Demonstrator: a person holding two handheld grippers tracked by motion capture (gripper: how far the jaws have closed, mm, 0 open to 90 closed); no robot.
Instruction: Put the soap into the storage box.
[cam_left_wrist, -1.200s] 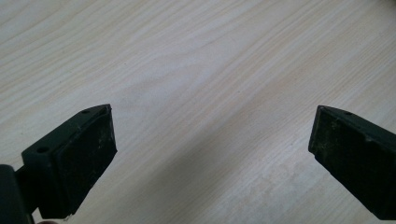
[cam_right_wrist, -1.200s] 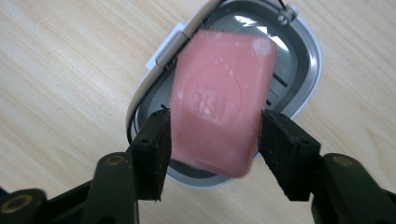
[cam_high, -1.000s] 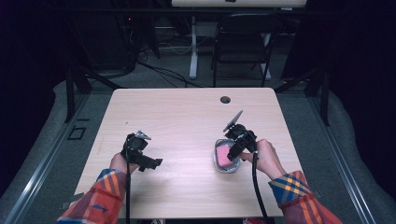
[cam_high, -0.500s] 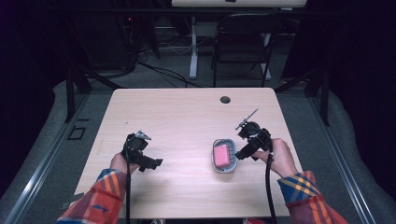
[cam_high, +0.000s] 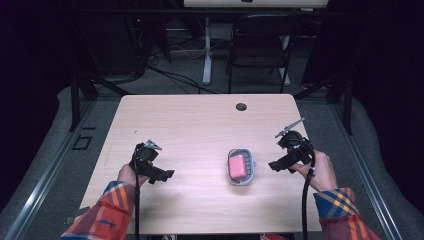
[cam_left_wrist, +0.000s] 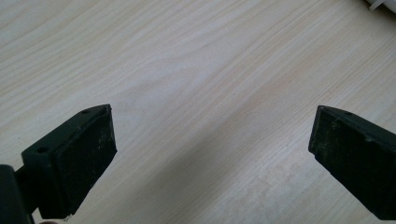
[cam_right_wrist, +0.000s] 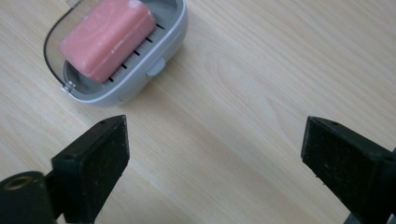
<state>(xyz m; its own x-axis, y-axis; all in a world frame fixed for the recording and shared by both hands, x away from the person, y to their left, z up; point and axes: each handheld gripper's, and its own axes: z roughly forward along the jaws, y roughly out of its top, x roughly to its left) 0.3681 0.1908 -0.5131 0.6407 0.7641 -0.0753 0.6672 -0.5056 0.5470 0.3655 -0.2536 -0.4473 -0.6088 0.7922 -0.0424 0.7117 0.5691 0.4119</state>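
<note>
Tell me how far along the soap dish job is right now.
Done, it seems: the pink soap bar lies in the grey soap dish, which sits flat on the table. In hand: nothing. The right gripper is open beside the dish, apart from it, and the left gripper is open over bare wood. Left: I can see no lid or further step, so it looks about finished.

Right gripper pulled back rightward off soap dish, now apart, fingers spread, empty.
</note>
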